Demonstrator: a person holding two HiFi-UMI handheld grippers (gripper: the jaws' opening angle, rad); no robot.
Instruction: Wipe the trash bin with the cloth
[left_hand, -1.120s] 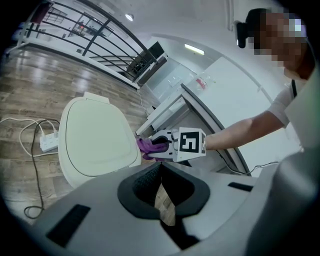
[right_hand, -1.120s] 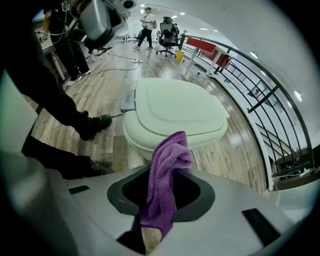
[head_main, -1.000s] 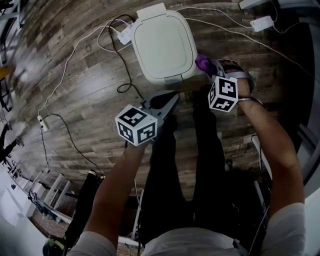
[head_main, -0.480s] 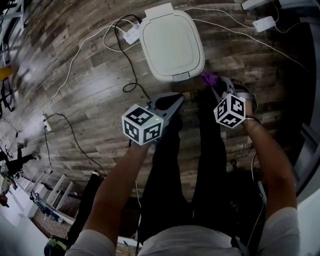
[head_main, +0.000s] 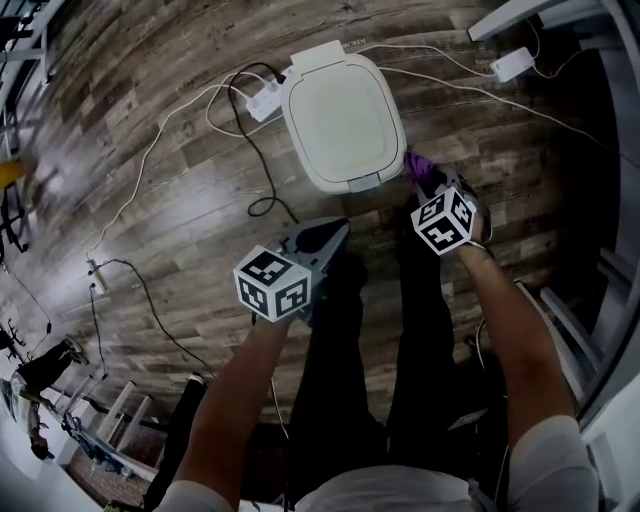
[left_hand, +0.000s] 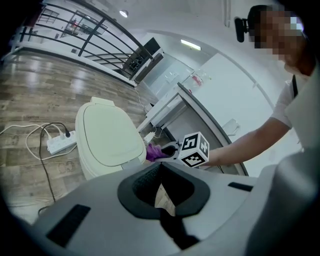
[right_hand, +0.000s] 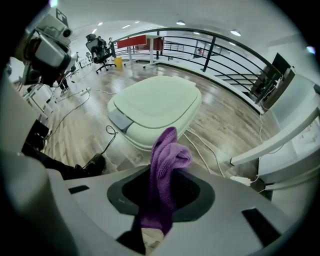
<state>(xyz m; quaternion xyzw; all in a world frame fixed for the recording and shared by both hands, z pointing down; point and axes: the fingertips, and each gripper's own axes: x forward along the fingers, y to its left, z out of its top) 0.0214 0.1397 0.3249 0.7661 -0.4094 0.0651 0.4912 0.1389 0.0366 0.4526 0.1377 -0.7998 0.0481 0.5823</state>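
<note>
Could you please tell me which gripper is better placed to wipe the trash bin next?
The right. The right gripper is shut on the purple cloth and sits close beside the trash bin, at its near corner. The left gripper is shut with nothing in it.

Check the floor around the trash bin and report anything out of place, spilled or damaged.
Nothing spilled or damaged shows. The trash bin stands upright with its lid shut. Only loose cables and a power strip trail across the floor beside it, which could snag a foot.
</note>
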